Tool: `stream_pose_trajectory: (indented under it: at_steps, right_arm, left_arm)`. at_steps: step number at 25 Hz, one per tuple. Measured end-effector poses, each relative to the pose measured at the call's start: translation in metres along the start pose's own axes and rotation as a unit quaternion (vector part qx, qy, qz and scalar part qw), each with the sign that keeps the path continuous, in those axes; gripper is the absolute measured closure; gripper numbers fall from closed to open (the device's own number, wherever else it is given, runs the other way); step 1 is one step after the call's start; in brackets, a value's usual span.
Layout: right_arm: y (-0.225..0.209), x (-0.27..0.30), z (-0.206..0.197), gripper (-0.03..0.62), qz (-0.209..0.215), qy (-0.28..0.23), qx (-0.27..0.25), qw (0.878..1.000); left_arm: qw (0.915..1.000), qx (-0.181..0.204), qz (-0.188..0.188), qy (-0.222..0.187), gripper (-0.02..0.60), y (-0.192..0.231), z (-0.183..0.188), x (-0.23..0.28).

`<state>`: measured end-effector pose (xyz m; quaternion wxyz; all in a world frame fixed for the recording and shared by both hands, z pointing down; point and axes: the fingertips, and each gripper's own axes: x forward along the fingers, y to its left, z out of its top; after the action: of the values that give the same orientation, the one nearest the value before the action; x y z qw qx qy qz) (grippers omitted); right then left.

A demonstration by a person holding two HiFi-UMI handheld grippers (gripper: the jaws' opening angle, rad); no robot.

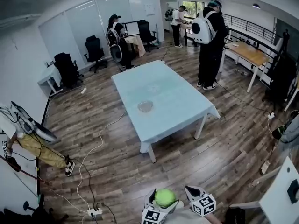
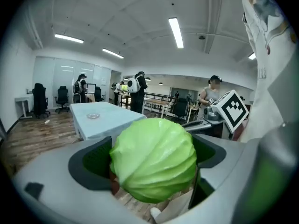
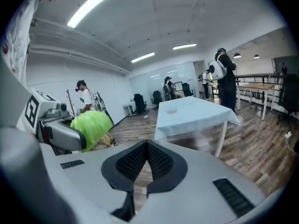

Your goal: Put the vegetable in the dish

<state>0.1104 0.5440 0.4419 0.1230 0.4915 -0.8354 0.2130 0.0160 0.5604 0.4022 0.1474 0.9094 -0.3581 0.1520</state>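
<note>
Round pale-green cabbage (image 2: 154, 157) sat bottom-centre, clamped wide in left gripper (image 1: 163, 200), right gripper (image 3: 147, 148) closed, empty; best carried level to small clear glass dish (image 1: 145, 106) on pale-blue table (image 1: 177, 101) mid-frame, then released low.

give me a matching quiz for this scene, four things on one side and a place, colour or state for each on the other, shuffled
1 cabbage
2 dish
3 right gripper
4 table

a light blue
b clamped between jaws
c shut, empty
d clear, on the table

Pairs: 1-b, 2-d, 3-c, 4-a
</note>
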Motion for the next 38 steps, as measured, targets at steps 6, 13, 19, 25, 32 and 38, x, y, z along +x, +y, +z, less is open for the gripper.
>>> stream_pose_trajectory:
  at_steps: [6, 13, 19, 25, 32, 38]
  right_arm:
    - [-0.007, 0.008, 0.018, 0.572, 0.016, -0.025, -0.025, 0.999]
    - [-0.028, 0.003, -0.001, 0.572, 0.038, -0.015, 0.022, 0.999]
    - [-0.038, 0.018, 0.004, 0.572, 0.043, -0.002, 0.046, 0.998]
    - [-0.055, 0.055, 0.019, 0.572, 0.034, 0.013, 0.048, 0.998]
    - [-0.082, 0.123, 0.056, 0.572, 0.012, 0.016, 0.089, 0.996]
    - [-0.078, 0.19, 0.106, 0.572, 0.006, 0.002, 0.087, 0.996]
  left_arm:
    - [0.9986, -0.033, 0.037, -0.015, 0.043, 0.007, 0.009, 0.008]
    - [0.9976, -0.049, 0.049, 0.001, 0.043, -0.006, -0.007, 0.029]
    - [0.9973, -0.061, 0.038, 0.014, 0.043, 0.008, -0.016, 0.058]
    - [0.996, -0.084, 0.025, 0.019, 0.043, 0.047, -0.006, 0.093]
    - [0.997, -0.074, 0.009, 0.021, 0.043, 0.111, 0.022, 0.121]
    - [0.9978, -0.06, 0.028, 0.009, 0.043, 0.199, 0.054, 0.129]
